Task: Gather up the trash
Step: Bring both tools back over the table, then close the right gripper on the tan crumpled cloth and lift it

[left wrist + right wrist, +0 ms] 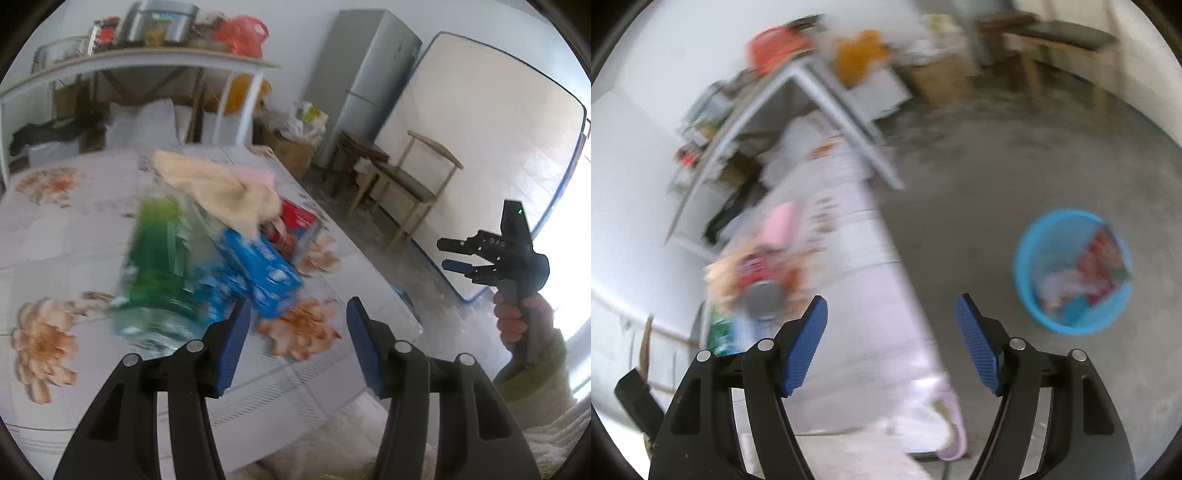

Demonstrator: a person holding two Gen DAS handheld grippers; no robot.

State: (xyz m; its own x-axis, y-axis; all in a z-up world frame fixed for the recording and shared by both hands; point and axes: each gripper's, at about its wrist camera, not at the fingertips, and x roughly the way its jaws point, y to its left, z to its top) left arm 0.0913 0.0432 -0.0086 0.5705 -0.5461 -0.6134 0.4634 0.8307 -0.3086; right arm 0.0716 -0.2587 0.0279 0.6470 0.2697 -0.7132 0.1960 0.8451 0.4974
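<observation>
While your left gripper (297, 345) hovered with jaws apart and empty, trash sat piled mid-left of the frame on the floral table (74, 229).

You faced a green plastic bottle (162, 266), likely light, slick and crushable; grip its middle. Beside it lay a stiff blue carton (264, 273). Your right gripper (892, 345), also apart and empty, looked toward the blue bin (1027, 273) at lower right.

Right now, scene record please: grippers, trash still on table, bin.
left gripper: open, empty, near the pile
right gripper: open, empty, off the table's side
on table: green bottle, blue box, red box, beige cloth
bin: blue bucket on floor, trash already inside
</observation>
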